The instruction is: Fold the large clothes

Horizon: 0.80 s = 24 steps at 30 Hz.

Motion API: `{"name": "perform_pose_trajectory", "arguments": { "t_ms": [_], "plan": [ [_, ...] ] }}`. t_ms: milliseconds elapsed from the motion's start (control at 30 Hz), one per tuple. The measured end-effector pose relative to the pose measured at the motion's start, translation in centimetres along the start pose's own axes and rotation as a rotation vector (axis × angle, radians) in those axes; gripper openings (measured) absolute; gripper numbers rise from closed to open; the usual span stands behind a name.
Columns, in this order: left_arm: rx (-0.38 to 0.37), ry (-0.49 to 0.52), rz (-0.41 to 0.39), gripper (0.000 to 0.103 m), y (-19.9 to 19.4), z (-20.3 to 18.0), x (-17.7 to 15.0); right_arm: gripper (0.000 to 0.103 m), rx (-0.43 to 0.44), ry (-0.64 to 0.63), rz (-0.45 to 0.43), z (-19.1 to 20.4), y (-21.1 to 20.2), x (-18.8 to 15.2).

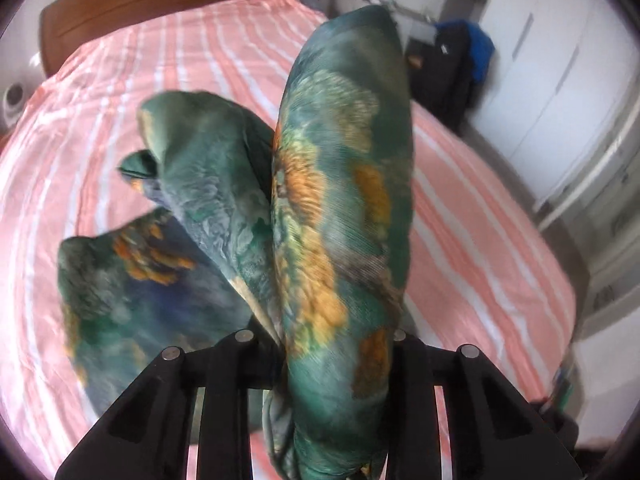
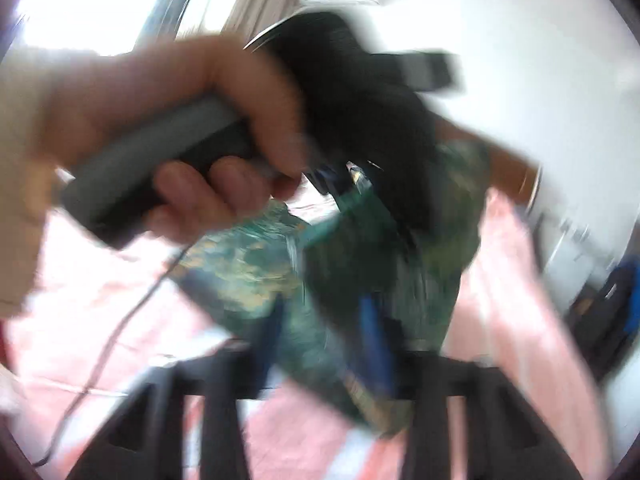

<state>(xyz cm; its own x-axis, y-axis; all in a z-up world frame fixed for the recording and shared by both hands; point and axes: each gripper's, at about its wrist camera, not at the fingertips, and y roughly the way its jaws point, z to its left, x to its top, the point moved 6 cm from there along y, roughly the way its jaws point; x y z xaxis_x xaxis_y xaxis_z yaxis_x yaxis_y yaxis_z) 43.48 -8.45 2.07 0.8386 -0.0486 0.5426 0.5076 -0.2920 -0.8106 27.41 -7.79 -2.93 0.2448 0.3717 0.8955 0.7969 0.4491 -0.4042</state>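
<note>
**Asker:** Above the bed, what was being held?

**Describer:** Above the bed hung a green garment (image 1: 340, 208) printed with orange flowers, bunched into long folds. The left gripper (image 1: 320, 344) was pinching a thick fold of it, the cloth rising away from the jaws and draping down to the left. Seen from the right wrist, the same garment (image 2: 320, 280) ran between the fingers of the right gripper (image 2: 324, 360), but heavy blur hid whether they pressed on it, so I could not tell. A hand (image 2: 192, 136) gripped the other tool's handle close by.

**Asker:** How should this step be done well?

**Describer:** In my judgement, the cloth needed shaking out and spreading flat before any fold; both grips belonged on matching corners or edges, not on a bunched middle.

**Asker:** And the surroundings?

**Describer:** Below lay a bedspread (image 1: 120, 92) in pink and white stripes, with a brown wooden headboard (image 1: 168, 4) behind. Beside the bed stood a dark bag (image 1: 452, 60) with something blue on it, against white cupboard doors (image 1: 560, 80).
</note>
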Motion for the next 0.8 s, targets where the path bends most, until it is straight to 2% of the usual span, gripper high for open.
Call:
{"name": "perform_pose_trajectory", "arguments": {
  "t_ms": [33, 100, 200, 267, 367, 433, 467, 533, 600, 667, 733, 767, 800],
  "plan": [
    [-0.013, -0.037, -0.022, 0.028, -1.0, 2.0, 0.5, 0.071, 0.023, 0.048, -0.012, -0.4, -1.1, -0.1],
    [-0.016, -0.089, -0.055, 0.028, -2.7, 5.5, 0.6, 0.075, 0.059, 0.145, -0.031, -1.6, -3.2, -0.8],
    [0.001, -0.188, -0.071, 0.029, -3.9, 12.1, -0.9, 0.076, 0.074, 0.22, 0.0, -3.1, -5.0, -3.7],
    [0.018, -0.294, -0.066, 0.029, -3.5, 16.4, -3.3, 0.076, 0.065, 0.25, 0.051, -3.9, -4.9, -6.6],
    [0.038, -0.48, -0.012, 0.03, -0.3, 22.4, -9.5, 0.076, 0.065, 0.321, 0.127, -4.8, -4.6, -10.6],
    [0.016, -0.547, -0.019, 0.032, 1.4, 23.9, -12.3, 0.076, 0.071, 0.391, 0.184, -5.0, -4.2, -12.7],
    [-0.009, -0.571, -0.048, 0.034, 1.7, 24.2, -13.1, 0.076, 0.078, 0.414, 0.204, -4.9, -4.1, -13.6],
    [-0.061, -0.611, -0.106, 0.042, 1.6, 24.3, -13.7, 0.076, 0.086, 0.435, 0.231, -4.5, -4.1, -14.7],
    [-0.127, -0.665, -0.158, 0.06, 1.0, 24.1, -14.0, 0.076, 0.086, 0.433, 0.254, -4.2, -4.1, -15.2],
    [-0.169, -0.71, -0.198, 0.072, -0.4, 24.1, -14.8, 0.076, 0.071, 0.419, 0.264, -3.8, -4.2, -15.0],
    [-0.191, -0.726, -0.223, 0.08, -1.9, 24.1, -15.8, 0.084, 0.051, 0.406, 0.268, -3.6, -4.3, -14.9],
    [-0.18, -0.73, -0.224, 0.09, -2.6, 24.9, -16.5, 0.087, 0.036, 0.404, 0.27, -3.8, -4.1, -14.8],
    [-0.149, -0.736, -0.222, 0.095, -3.6, 25.0, -17.5, 0.09, 0.02, 0.404, 0.271, -3.9, -4.8, -14.9]
  ]
}}
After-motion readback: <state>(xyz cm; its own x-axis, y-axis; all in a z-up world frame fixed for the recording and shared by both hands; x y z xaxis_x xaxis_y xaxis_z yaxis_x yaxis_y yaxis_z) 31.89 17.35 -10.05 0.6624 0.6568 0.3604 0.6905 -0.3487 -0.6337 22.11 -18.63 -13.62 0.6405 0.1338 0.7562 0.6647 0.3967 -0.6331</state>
